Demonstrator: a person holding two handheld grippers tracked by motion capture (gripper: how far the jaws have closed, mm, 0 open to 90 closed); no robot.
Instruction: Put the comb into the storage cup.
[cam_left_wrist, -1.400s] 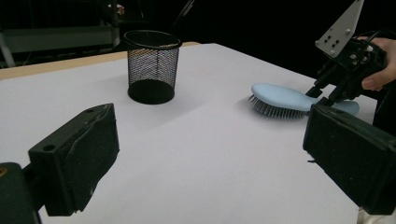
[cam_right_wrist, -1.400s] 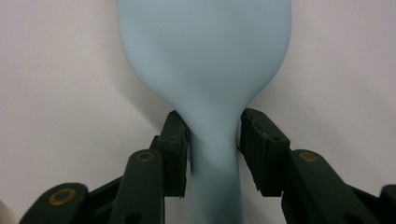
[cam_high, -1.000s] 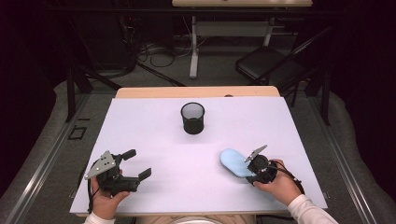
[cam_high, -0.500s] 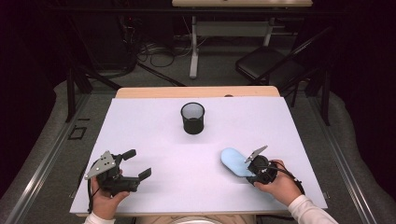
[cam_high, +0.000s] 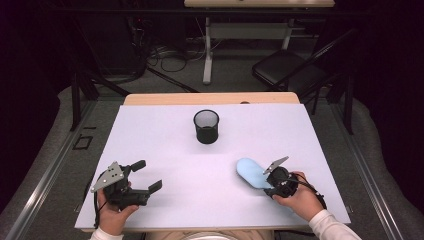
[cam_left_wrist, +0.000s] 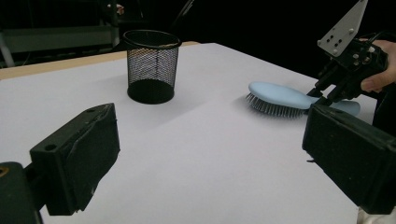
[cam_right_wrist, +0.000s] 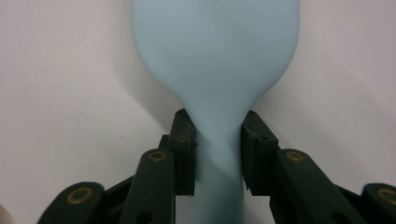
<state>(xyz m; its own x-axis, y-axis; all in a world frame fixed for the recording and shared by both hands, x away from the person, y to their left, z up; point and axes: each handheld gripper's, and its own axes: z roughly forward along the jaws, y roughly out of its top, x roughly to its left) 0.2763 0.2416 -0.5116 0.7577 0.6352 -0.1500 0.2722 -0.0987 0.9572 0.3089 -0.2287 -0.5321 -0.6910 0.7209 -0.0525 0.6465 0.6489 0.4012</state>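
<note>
Your right gripper (cam_right_wrist: 217, 149) is clamped on the narrow handle neck of the pale blue plastic oval hairbrush (cam_right_wrist: 215, 56), jaws pressing both sides just behind where the head widens. That's prob. the best spot: thin enough to grip, close enough to the head to keep it from swinging. The brush lies on the white bench (cam_high: 165, 135), bristles down, head stretching straight ahead of the right gripper.

Your left gripper (cam_high: 142, 178) sits idle w/ jaws wide apart, nothing between them, well away from the brush.

Black wire-mesh cup (cam_high: 206, 126) stands upright, well ahead of both grippers, approx. midway between them. Bare bench between brush and cup, so nothing blocks a lift toward it.
</note>
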